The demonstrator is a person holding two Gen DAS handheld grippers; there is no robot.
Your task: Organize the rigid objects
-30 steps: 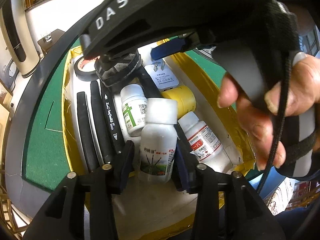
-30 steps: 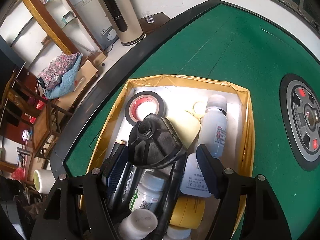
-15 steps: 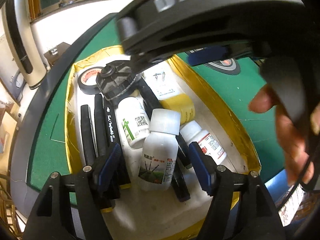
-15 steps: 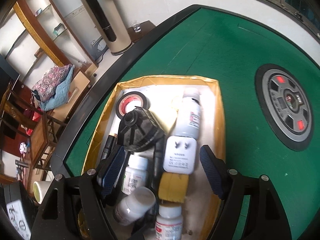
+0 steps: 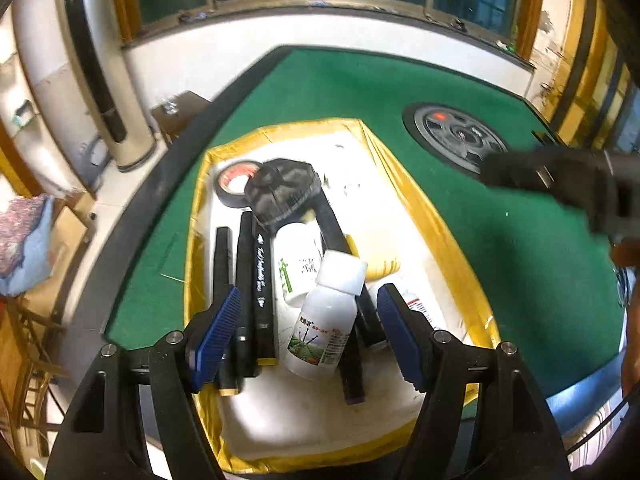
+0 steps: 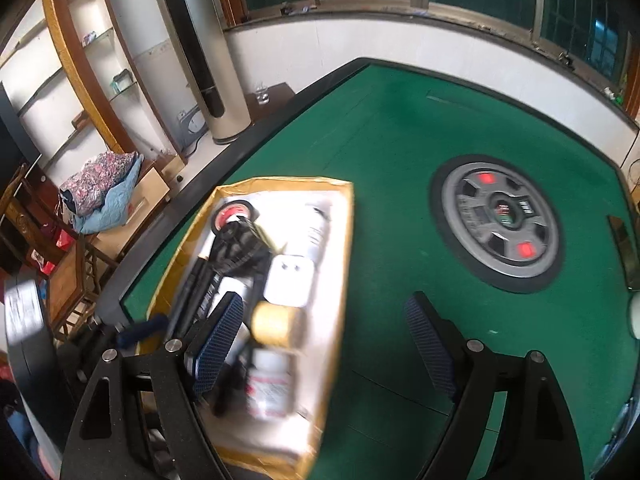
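Green felt table (image 5: 500,240), yellow-taped tray (image 5: 404,184), round white plastic bottle (image 5: 324,320), ribbed blue tongs (image 5: 308,332)

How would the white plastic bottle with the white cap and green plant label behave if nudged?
The white plastic bottle with the green plant label lies propped on black marker pens, so it would probably roll or slide off. Its smooth round body looks slippery. It seems small and likely light, though how full it is cannot be seen.

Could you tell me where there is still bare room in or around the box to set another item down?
Free: the near end of the box, its white floor bare below the white bottle; also the green felt between the box and the round panel. Crowded: the box's middle and far end, with markers, tape roll and bottles packed close.
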